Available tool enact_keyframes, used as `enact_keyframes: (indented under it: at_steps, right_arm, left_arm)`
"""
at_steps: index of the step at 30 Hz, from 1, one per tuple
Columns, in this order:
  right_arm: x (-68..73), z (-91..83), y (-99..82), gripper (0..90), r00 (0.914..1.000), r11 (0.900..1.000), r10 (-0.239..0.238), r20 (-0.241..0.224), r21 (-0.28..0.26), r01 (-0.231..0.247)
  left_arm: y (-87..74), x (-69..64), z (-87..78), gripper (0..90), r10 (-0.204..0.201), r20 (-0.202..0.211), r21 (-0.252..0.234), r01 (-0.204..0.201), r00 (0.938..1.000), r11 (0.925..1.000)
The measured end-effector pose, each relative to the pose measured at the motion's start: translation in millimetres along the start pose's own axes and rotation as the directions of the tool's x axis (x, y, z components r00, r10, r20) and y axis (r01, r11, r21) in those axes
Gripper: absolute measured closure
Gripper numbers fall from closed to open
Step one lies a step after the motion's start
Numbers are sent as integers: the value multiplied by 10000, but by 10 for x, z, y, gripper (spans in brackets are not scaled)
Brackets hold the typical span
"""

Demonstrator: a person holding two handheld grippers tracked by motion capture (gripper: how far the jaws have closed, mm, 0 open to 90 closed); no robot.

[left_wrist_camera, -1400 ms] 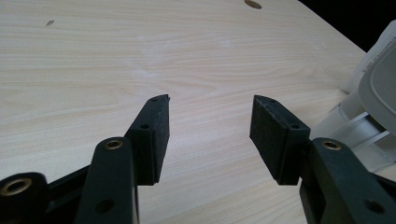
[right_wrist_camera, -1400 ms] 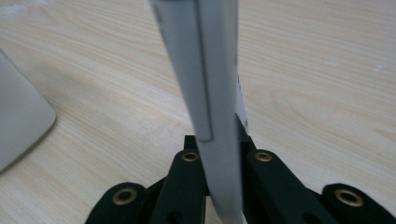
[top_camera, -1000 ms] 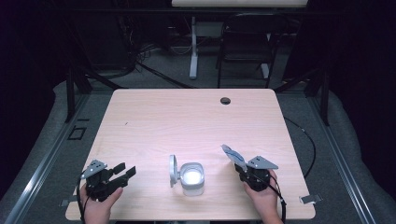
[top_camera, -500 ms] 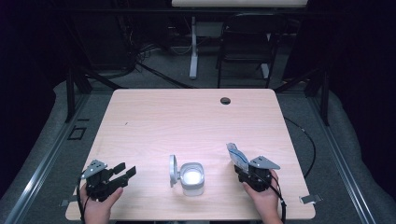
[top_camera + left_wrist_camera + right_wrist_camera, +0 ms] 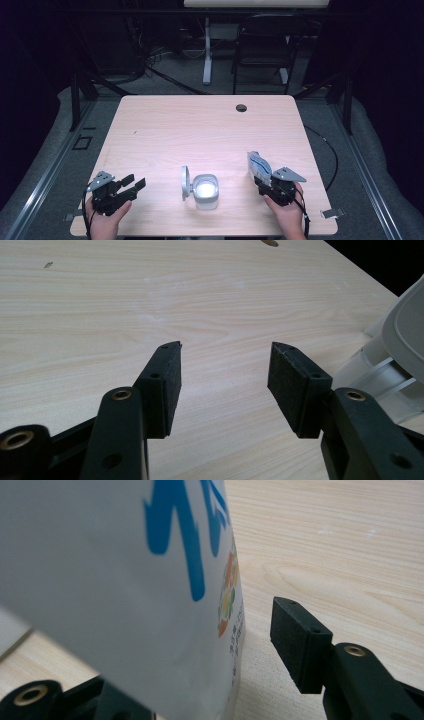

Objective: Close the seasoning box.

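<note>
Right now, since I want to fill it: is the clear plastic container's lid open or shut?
Open: the clear plastic container's grey lid stands upright beside its mouth.

Table point(image 5: 200, 130): pale wood-grain top as I see it, matt, smooth. Packet point(image 5: 125, 580), right of the container: white with blue print, smooth with a slight sheen; paper or plastic, I cannot tell. Container point(image 5: 205, 190): translucent plastic, grey plastic lid. Left gripper point(image 5: 225, 367): black, matt pads, finely rough.

A white packet point(image 5: 115, 580) with blue lettering stands on the worktop point(image 5: 350, 540). The right jaw stands clear of it; the jaws have just been opening.
</note>
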State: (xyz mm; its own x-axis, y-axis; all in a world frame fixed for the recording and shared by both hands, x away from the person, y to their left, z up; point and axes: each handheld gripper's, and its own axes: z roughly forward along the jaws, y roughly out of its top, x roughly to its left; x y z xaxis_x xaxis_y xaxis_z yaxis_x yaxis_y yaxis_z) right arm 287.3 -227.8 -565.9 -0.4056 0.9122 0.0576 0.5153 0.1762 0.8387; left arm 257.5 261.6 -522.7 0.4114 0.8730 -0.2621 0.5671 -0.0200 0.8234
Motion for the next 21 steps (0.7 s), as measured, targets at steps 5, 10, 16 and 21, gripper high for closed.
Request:
enact_keyframes:
  at_steps: [5, 10, 16, 21]
  right_arm:
    - [-21, -27, -3, 489, 9998, 9997, 188, -104, -170, -189]
    - [-20, -39, -12, 484, 9995, 9996, 192, -232, -200, -197]
    - [-23, -48, -14, 483, 9995, 9997, 160, -278, -199, -165]
    - [-21, -74, -25, 482, 9997, 9998, 77, -235, -169, -81]
  left_arm:
    - [-3, -11, 11, 480, 41, 22, 43, -41, 10000, 10000]
    - [-3, -14, 12, 480, 50, 30, 43, -50, 10000, 10000]
    - [-4, -22, 13, 480, 57, 43, 90, -57, 10000, 9999]
    - [-4, -24, 15, 480, 71, 52, 100, -71, 10000, 9999]
